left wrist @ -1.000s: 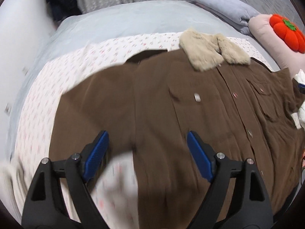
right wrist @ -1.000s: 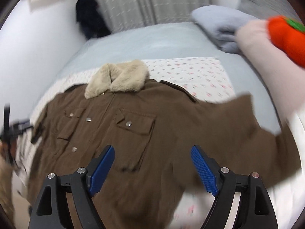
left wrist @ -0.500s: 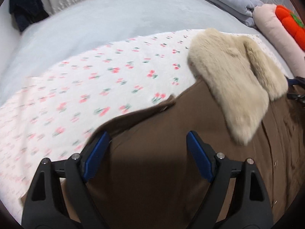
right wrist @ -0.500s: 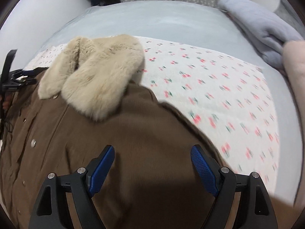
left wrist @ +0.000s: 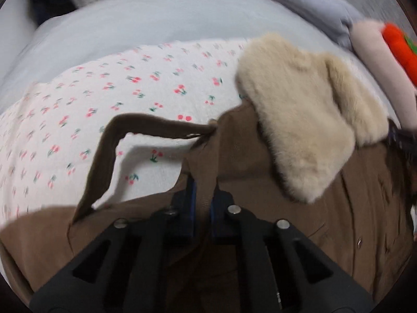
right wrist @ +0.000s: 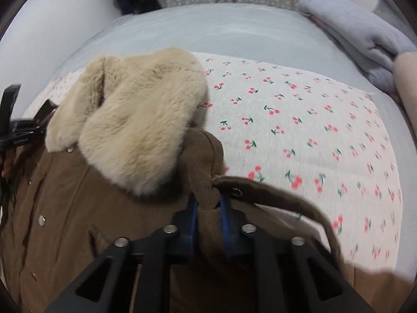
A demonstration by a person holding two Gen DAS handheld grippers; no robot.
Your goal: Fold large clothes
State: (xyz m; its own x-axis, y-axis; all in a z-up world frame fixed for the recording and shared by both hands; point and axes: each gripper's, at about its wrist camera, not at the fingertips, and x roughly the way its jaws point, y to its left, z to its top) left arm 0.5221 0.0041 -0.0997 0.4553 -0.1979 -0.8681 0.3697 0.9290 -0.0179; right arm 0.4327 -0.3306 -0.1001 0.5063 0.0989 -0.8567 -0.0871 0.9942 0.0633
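A brown jacket (left wrist: 338, 208) with a beige fur collar (left wrist: 307, 120) lies face up on a cherry-print blanket (left wrist: 104, 99). My left gripper (left wrist: 202, 195) is shut on the jacket's left shoulder, pinching a raised fold of brown cloth beside the collar. A shoulder strap (left wrist: 104, 156) stands up in a loop to its left. My right gripper (right wrist: 208, 208) is shut on the jacket's (right wrist: 78, 221) right shoulder, next to the fur collar (right wrist: 135, 120). A snap strap (right wrist: 273, 195) arcs off to its right. The left gripper's tip also shows at the left edge of the right wrist view (right wrist: 13, 130).
The blanket (right wrist: 299, 130) lies on a pale blue bed (right wrist: 208, 31). Folded grey bedding (right wrist: 359, 39) and a pink pillow (left wrist: 378, 60) with an orange plush (left wrist: 401, 49) sit at the right. A wall and curtain stand behind the bed.
Both grippers were open above the jacket's shoulders half a second ago. Now both have shut on the shoulder cloth beside the collar, and the cloth is bunched up between the fingers.
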